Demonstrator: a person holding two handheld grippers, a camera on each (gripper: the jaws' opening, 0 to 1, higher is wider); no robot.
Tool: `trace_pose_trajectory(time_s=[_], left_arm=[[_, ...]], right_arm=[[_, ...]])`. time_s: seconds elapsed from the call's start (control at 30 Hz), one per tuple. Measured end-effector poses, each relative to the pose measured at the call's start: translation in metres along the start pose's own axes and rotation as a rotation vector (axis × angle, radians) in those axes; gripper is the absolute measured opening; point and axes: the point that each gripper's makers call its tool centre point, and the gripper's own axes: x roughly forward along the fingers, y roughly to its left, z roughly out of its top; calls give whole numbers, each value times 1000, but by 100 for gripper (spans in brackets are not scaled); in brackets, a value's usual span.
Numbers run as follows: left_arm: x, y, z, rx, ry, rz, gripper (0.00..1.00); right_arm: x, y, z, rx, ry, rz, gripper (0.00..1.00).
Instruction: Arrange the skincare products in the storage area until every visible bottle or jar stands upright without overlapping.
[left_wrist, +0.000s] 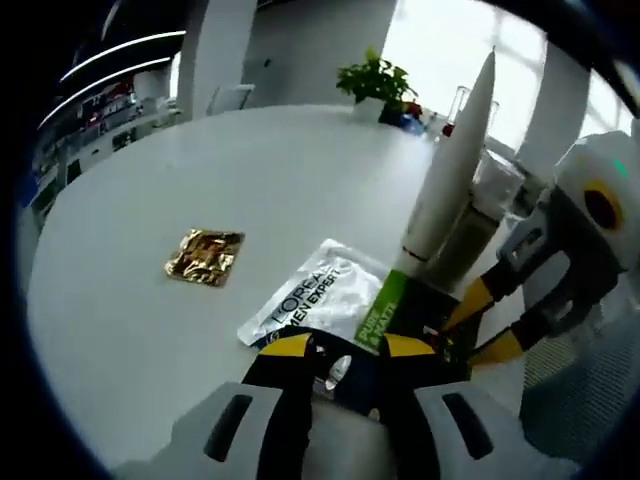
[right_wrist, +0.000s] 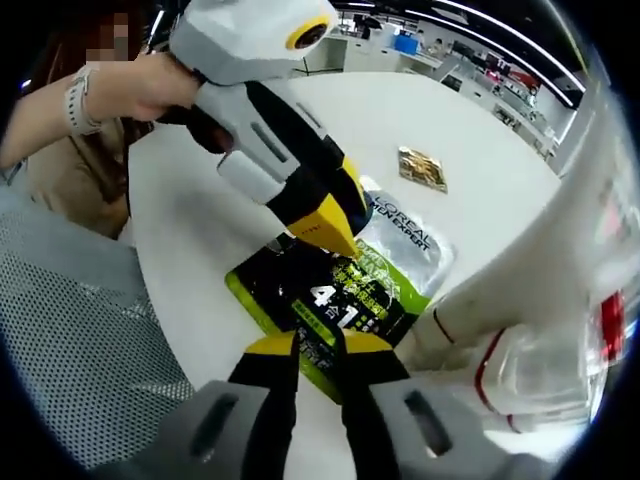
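A round white table (left_wrist: 150, 300) stands in a bright room; a potted plant (left_wrist: 376, 82) sits at its far edge before sunlit windows (left_wrist: 440, 40) and white pillars (left_wrist: 215, 50).

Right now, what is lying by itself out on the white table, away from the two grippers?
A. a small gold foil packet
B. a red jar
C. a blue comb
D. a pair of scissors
A: a small crinkled gold foil packet lies flat on the white table, apart from the L'Oreal sachet and the black and green pack where both grippers work.
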Motion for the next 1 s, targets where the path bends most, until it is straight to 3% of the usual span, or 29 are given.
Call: trace_pose_trajectory(time_s=[0.1, 0.23, 0.4, 0.6, 0.7, 0.8, 1.0], left_arm=[[-2, -2, 2, -31, -9, -13, 30], [-13, -1, 4, -6, -14, 7, 30], [-39, 10, 11, -49, -76, 64, 30], [-71, 30, -3, -38, -68, 132, 33], [-90, 40, -5, -52, -100, 180, 34], [-95, 39, -9, -20, -97, 180, 35], [-85, 27, -23, 90, -24, 134, 41]], right_arm=[[0, 0, 0, -1, 1, -2, 17], [0, 0, 0, -5, -1, 1, 17], [0, 0, 0, -16, 6, 7, 17], [0, 0, 0, -38, 17, 17, 17], [-3, -3, 0, -54, 23, 18, 25], [-15, -6, 14, -25, -49, 12, 21], [-32, 1, 31, -26, -118, 29, 29]])
